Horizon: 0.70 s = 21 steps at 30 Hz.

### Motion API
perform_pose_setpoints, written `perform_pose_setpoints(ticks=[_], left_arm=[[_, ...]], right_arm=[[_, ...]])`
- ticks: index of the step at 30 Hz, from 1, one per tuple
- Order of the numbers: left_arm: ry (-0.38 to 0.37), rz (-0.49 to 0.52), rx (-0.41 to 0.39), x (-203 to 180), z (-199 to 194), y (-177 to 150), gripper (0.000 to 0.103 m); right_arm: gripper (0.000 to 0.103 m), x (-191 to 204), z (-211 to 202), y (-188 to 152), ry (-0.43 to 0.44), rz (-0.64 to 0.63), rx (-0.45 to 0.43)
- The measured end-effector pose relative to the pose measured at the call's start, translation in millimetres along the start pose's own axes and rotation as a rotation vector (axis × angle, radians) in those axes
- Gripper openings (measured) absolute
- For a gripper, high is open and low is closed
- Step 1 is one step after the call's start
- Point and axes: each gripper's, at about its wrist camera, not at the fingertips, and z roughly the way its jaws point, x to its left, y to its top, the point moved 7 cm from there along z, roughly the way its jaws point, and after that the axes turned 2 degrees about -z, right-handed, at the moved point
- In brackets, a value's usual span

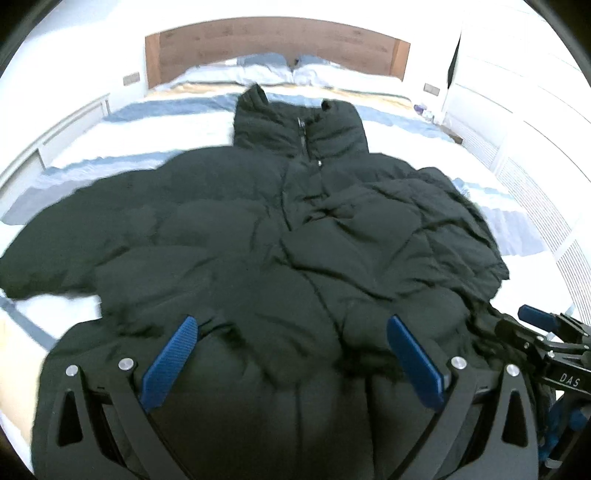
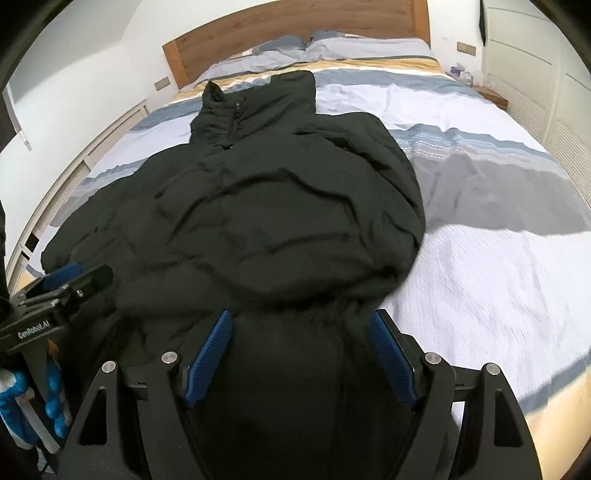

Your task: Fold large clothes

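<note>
Currently:
Jacket [image 1: 258,229]: black, puffy, spread across the bed [image 2: 480,258], collar toward the headboard [image 2: 295,22]; near hem bunched and blurred.
Left gripper [image 1: 288,354]: fingers spread, fabric between; contact cannot be told.
Right gripper [image 2: 301,354]: fingers wide, fabric bulging between; grip unclear.

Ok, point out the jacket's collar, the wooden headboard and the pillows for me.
jacket collar [image 1: 295,122], left wrist view, on the zipped front of the upright collar.
wooden headboard [image 2: 295,29], right wrist view, on its bare wood panel.
pillows [image 2: 369,48], right wrist view, on the top of the right-hand pillow.
</note>
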Motion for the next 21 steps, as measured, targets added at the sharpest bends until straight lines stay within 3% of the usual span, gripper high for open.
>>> perform_pose_setpoints(ticks=[11,21], left_arm=[[0.054,-0.013,-0.116,31.0,-107.3,-43.8,0.103],[0.034,-0.019,-0.184,55.3,-167.9,-69.9,0.103]], right_arm=[[0.077,36.9,-81.8,-44.6,-0.008,-0.001,-0.075],[0.077,62.0,-131.8,-82.3,-0.024,0.028,-0.114]])
